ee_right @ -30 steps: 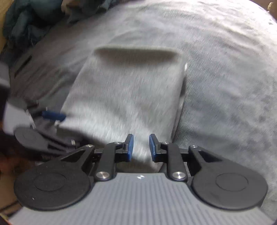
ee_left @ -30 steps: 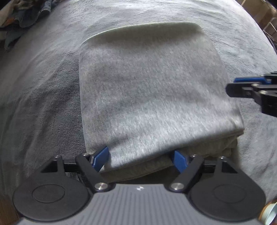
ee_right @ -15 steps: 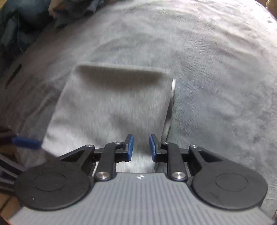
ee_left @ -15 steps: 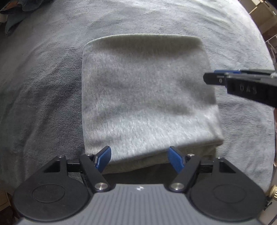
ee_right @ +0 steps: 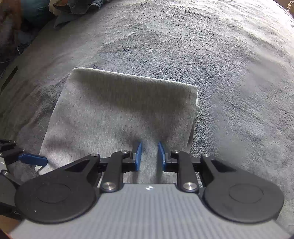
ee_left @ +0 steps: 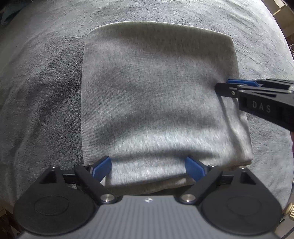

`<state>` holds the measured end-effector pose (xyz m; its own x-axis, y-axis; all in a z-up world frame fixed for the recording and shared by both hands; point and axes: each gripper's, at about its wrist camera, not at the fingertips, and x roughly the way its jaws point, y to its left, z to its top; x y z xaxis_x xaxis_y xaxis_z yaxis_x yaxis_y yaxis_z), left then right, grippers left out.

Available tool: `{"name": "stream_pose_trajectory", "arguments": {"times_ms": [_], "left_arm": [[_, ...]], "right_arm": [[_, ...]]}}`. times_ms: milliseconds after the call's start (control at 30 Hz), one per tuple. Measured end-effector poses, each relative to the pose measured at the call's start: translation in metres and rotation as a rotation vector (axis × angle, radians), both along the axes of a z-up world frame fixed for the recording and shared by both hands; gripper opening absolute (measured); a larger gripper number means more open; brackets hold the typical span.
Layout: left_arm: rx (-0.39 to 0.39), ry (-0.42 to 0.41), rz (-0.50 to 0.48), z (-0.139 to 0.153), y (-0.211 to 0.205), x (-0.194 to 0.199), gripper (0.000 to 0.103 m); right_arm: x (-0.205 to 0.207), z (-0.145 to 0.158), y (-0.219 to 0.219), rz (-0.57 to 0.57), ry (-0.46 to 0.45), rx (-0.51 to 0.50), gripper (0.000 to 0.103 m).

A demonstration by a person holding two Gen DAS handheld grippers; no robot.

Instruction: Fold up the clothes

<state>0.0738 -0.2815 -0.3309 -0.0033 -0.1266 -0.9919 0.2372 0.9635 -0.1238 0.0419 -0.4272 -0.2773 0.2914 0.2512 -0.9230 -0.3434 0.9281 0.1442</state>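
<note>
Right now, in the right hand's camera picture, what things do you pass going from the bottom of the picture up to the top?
Right gripper, with a gap between its blue pads → folded grey garment → grey blanket → heap of dark clothes in the far left corner.

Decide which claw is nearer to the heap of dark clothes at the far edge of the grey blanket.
Neither is clearly nearer. The left claw straddles the near edge of the folded light grey garment; the right claw hangs over its right side. The heap lies far beyond both.
</note>
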Motion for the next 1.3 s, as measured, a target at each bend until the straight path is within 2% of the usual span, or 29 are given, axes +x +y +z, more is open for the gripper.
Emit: {"name": "stream_pose_trajectory", "arguments": {"times_ms": [433,800,1100,1300], "left_arm": [[0.022,0.009,0.001,0.001,0.000,-0.003,0.094],[0.061,0.042,0.023,0.001,0.002,-0.003,0.103],[0.078,0.070,0.019,0.001,0.003,-0.001,0.103],[0.027,0.059,0.029,0.007,0.018,-0.005,0.103]], "right_arm": [[-0.002,0.001,0.005,-0.015,-0.022,-0.020,0.020],[-0.006,0.000,0.007,-0.017,-0.042,-0.037,0.021],[-0.008,0.000,0.008,-0.030,-0.055,-0.039,0.022],[-0.008,-0.001,0.007,-0.035,-0.056,-0.030,0.022]]}}
